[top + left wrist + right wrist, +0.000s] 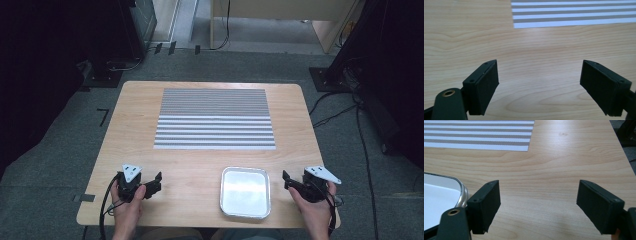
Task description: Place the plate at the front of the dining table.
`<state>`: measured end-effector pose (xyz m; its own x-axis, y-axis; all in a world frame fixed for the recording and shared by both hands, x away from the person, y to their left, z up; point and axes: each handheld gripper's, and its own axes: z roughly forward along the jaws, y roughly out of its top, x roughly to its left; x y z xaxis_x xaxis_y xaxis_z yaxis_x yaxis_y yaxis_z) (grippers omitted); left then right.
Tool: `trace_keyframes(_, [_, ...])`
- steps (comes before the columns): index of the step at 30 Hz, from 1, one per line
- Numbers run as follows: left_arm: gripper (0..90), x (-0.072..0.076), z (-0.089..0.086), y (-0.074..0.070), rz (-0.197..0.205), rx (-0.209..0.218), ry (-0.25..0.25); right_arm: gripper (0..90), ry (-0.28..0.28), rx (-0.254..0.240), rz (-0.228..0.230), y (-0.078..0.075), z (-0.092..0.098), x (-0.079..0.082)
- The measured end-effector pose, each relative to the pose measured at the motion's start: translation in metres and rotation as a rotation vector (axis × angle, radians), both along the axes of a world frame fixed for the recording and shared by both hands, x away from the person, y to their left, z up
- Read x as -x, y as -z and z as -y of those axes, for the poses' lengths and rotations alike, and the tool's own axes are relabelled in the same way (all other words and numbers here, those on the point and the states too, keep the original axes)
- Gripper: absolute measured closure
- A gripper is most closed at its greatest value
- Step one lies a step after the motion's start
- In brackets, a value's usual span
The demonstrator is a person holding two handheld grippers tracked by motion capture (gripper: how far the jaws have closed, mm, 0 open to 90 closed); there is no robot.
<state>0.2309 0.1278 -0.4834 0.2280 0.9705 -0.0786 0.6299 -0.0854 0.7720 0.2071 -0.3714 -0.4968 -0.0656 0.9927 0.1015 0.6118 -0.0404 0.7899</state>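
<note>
Metal tray (245, 192) at the near edge of the table (140, 100), between the left gripper (156, 183) and right gripper (287, 180), both with jaws spread and empty. Probably light, stiff, slick; grasp by the raised rim.

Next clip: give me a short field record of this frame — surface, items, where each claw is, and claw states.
surface: wooden table
items: striped mat at centre; empty metal tray near front edge
left claw: open, nothing between jaws, left of tray, over bare wood
right claw: open, nothing between jaws, just right of tray
contact: neither claw touches the tray or mat
hands: one on each gripper, at the front edge
</note>
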Motion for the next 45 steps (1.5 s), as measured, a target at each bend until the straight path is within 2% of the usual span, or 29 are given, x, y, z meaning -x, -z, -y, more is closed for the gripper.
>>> trace_keyframes(5, [15.5, 0.002, 0.009, -0.002, 0.002, 0.017, 0.021, 21.7, -0.004, 0.002, -0.007, 0.000, -0.006, 0.001])
trace_keyframes(17, [15.5, 0.008, 0.031, -0.002, 0.003, 0.005, 0.076, 28.1, -0.007, -0.012, 0.017, -0.004, -0.015, 0.004])
trace_keyframes(18, [15.5, 0.009, 0.038, -0.001, -0.001, 0.006, 0.089, 34.0, -0.029, -0.019, 0.030, -0.005, -0.017, 0.005])
trace_keyframes(19, [15.5, 0.009, 0.042, 0.000, -0.003, 0.006, 0.100, 36.0, -0.037, -0.027, 0.033, -0.005, -0.018, 0.006])
trace_keyframes(21, [15.5, 0.010, 0.044, 0.000, -0.003, 0.006, 0.105, 38.2, -0.053, -0.035, 0.045, -0.005, -0.020, 0.007])
trace_keyframes(24, [15.5, 0.012, 0.057, 0.001, -0.005, 0.004, 0.136, 41.5, -0.067, -0.062, 0.050, -0.005, -0.022, 0.008])
trace_keyframes(29, [15.5, 0.016, 0.071, 0.003, -0.015, 0.009, 0.167, 50.0, -0.069, -0.093, 0.060, -0.002, -0.025, 0.010])
trace_keyframes(32, [15.5, 0.019, 0.081, 0.004, -0.017, -0.007, 0.187, 52.5, -0.076, -0.101, 0.064, -0.002, -0.028, 0.010])
trace_keyframes(39, [15.6, 0.026, 0.097, 0.008, -0.025, -0.002, 0.238, 56.2, -0.077, -0.131, 0.069, -0.003, -0.029, 0.011])
trace_keyframes(40, [15.9, 0.027, 0.101, 0.008, -0.029, -0.008, 0.249, 57.2, -0.077, -0.163, 0.053, -0.003, -0.029, 0.012])
trace_keyframes(44, [16.4, 0.031, 0.115, 0.009, -0.035, -0.002, 0.276, 59.1, -0.072, -0.198, 0.050, -0.002, -0.028, 0.012])
trace_keyframes(45, [16.6, 0.033, 0.121, 0.009, -0.035, -0.004, 0.281, 63.3, -0.075, -0.225, 0.054, -0.002, -0.027, 0.012])
